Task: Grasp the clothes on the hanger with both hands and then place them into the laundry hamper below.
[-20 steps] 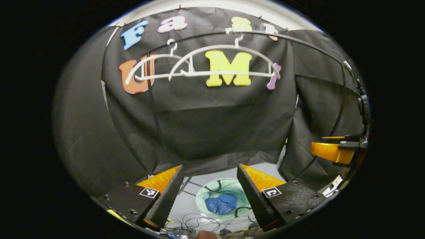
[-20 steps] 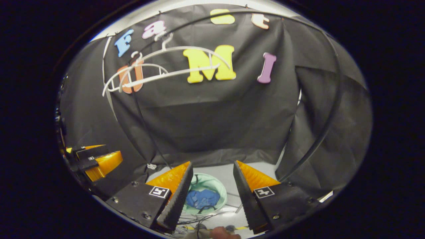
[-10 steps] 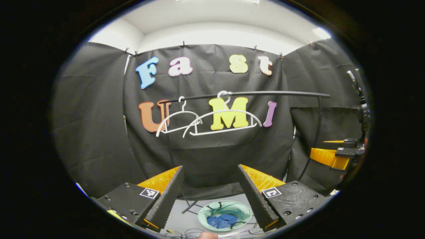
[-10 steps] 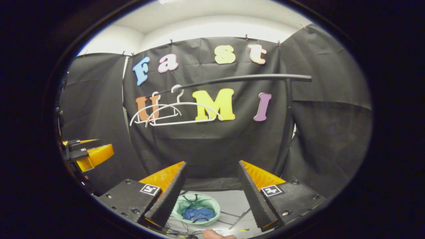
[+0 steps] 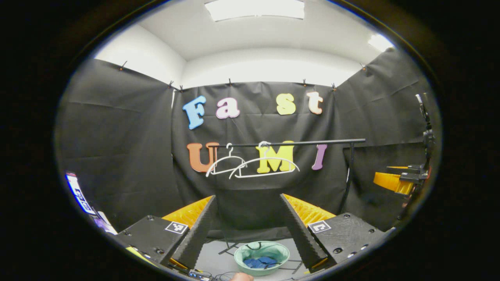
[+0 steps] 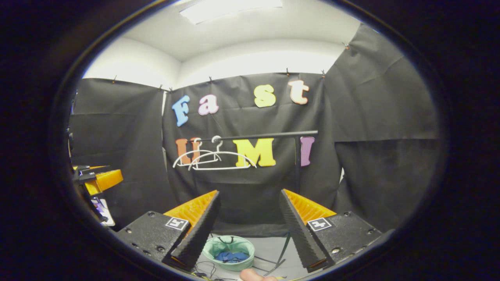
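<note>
— Where are your claws sitting?

— I am holding my left claw (image 5: 247,230) released, its fingers spread wide with nothing between them. My right claw (image 6: 250,230) is hanging the same way, released and gripping nothing.

— And the clothes?

— The blue clothes (image 5: 260,262) are lying inside the green laundry hamper (image 5: 244,255) on the floor, under the black rail (image 5: 297,143).

— The hangers?

— 2 white hangers (image 5: 250,166) are hanging bare on that rail, side by side, overlapping.
</note>
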Motion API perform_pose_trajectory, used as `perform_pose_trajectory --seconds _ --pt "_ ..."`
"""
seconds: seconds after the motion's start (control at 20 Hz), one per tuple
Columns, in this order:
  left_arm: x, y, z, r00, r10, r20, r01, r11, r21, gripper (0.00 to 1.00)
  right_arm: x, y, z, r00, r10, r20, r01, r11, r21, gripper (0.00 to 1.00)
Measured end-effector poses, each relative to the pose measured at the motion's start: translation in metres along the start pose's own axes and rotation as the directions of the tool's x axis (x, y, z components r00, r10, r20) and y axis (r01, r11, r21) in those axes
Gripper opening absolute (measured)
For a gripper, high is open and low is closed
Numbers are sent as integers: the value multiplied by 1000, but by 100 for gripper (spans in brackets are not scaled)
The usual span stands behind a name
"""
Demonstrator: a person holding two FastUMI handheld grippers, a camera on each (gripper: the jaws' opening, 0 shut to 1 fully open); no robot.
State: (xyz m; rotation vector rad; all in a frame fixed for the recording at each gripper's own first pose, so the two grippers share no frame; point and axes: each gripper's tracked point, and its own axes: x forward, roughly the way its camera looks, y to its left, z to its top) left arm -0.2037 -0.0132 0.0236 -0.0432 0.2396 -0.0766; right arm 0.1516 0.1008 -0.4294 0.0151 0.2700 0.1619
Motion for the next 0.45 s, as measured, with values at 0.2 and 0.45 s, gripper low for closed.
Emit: perform_pose_trajectory --seconds 0.2,0.45 --pt "-36 -7 39 996 5 84 -7 1000 15 98 -3 -11 21 995 -17 94 18 1000 -14 96" --pt "-59 -5 59 984 40 172 -44 999 19 99 -5 -25 44 977 -49 206 57 998 -32 96"
